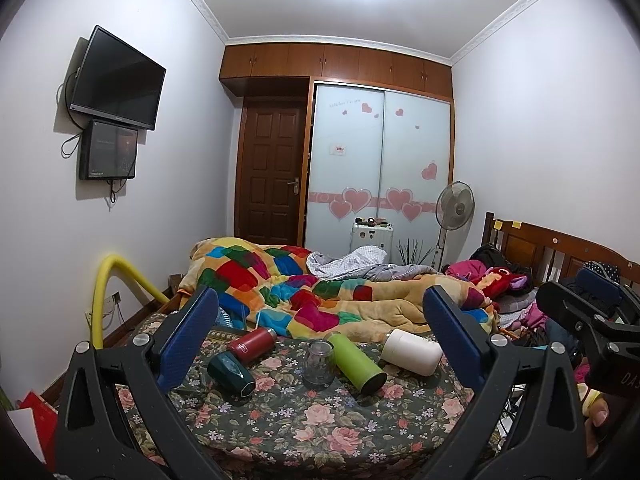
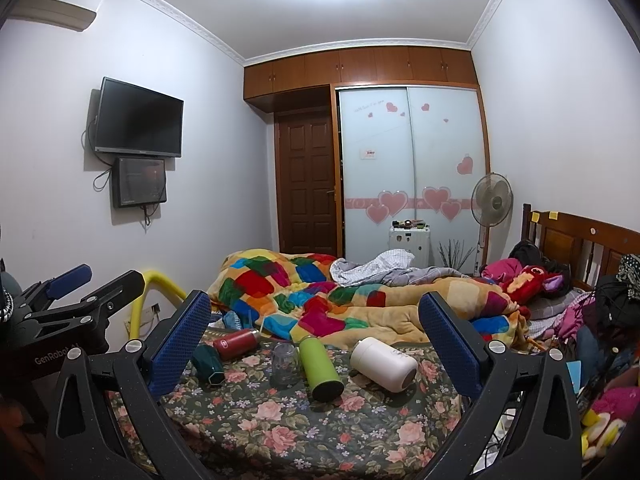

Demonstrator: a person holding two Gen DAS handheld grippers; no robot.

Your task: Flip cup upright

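Several cups lie on the floral bedspread (image 1: 320, 420). A clear glass cup (image 1: 319, 364) stands mouth down in the middle; it also shows in the right wrist view (image 2: 285, 365). Beside it lie on their sides a green bottle (image 1: 356, 362), a white cup (image 1: 412, 352), a red bottle (image 1: 252, 345) and a dark green cup (image 1: 232, 372). My left gripper (image 1: 320, 332) is open and empty, held back above the bedspread. My right gripper (image 2: 316, 328) is open and empty too, at the same distance from the cups.
A colourful patchwork quilt (image 1: 320, 292) is heaped just behind the cups. A yellow padded rail (image 1: 108, 288) stands at the bed's left. Clothes and toys (image 2: 560, 292) pile up by the wooden headboard (image 2: 580, 244) on the right. A fan (image 1: 454, 208) stands by the wardrobe.
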